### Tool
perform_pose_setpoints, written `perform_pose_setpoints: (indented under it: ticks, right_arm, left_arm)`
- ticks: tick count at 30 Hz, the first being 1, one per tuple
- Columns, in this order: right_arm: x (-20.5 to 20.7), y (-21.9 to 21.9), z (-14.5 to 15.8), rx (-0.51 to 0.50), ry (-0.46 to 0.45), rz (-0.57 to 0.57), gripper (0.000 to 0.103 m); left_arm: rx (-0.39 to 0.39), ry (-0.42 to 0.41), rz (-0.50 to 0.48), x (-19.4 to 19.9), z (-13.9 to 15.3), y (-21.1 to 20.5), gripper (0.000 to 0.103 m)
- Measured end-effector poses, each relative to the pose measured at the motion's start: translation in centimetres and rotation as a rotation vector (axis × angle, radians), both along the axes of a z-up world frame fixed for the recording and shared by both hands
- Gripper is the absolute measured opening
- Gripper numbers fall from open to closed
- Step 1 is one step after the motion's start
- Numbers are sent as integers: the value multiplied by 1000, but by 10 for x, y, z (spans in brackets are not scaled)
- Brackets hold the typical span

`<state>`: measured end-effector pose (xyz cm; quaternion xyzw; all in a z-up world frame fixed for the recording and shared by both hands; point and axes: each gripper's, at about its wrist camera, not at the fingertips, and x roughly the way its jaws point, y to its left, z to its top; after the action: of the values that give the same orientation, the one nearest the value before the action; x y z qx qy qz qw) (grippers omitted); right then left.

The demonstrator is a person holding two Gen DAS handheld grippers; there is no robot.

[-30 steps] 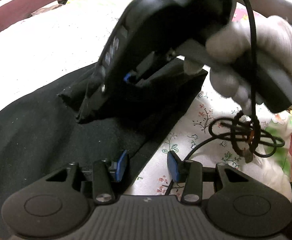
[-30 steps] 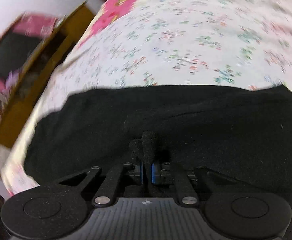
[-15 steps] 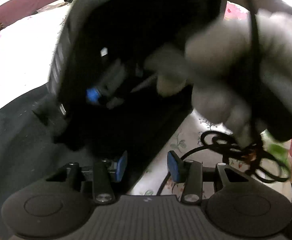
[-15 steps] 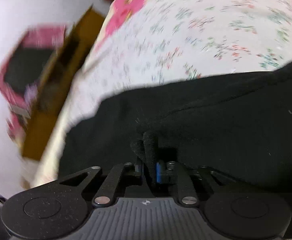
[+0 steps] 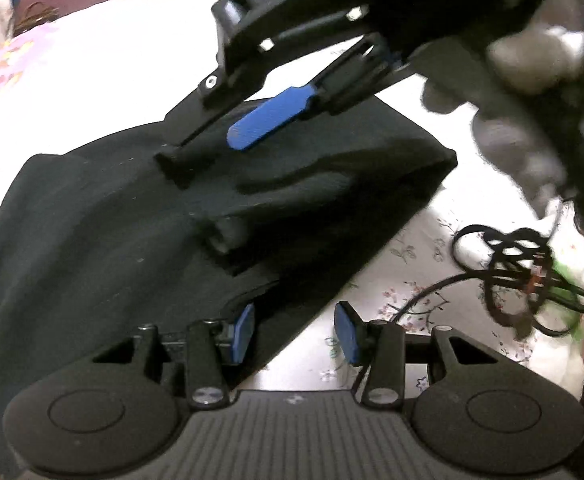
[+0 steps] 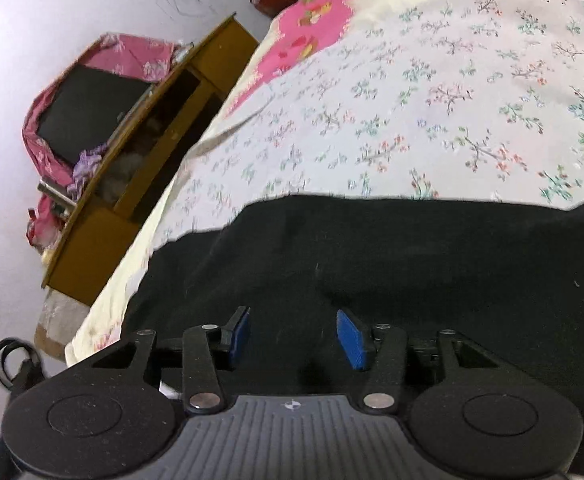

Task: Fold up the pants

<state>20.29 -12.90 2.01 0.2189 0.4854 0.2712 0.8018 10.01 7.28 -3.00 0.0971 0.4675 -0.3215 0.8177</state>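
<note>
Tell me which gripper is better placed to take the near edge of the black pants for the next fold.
Probably the left gripper. Its open fingers straddle the near edge of the pants. The right gripper is opening with nothing between its fingers, above the middle of the cloth, away from any edge.

- The black pants (image 5: 92, 240) run off the left edge of the left wrist view, and off the right edge of the right wrist view, so their full extent cannot be told.
- The gloved hand (image 5: 532, 92) on the right claw (image 5: 228, 148) is blurred; its fingers cannot be made out.
- The tangled cable (image 5: 520, 264) smears at its right end.
- The contents of the wooden cabinet (image 6: 152, 168) are too dark to identify.
</note>
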Motion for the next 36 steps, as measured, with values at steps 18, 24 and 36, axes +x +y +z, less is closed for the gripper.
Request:
perform_pose_setpoints:
  ticks: [18, 24, 36]
  right_arm:
    - [37, 54, -48, -284, 126, 103, 21]
    - [45, 69, -27, -333, 45, 175, 16]
    - [61, 99, -42, -414, 102, 250, 44]
  left_arm:
    - [35, -35, 373, 0, 27, 120, 53]
    - [96, -85, 486, 2, 35, 162, 53]
    - [108, -75, 701, 34, 23, 284, 59]
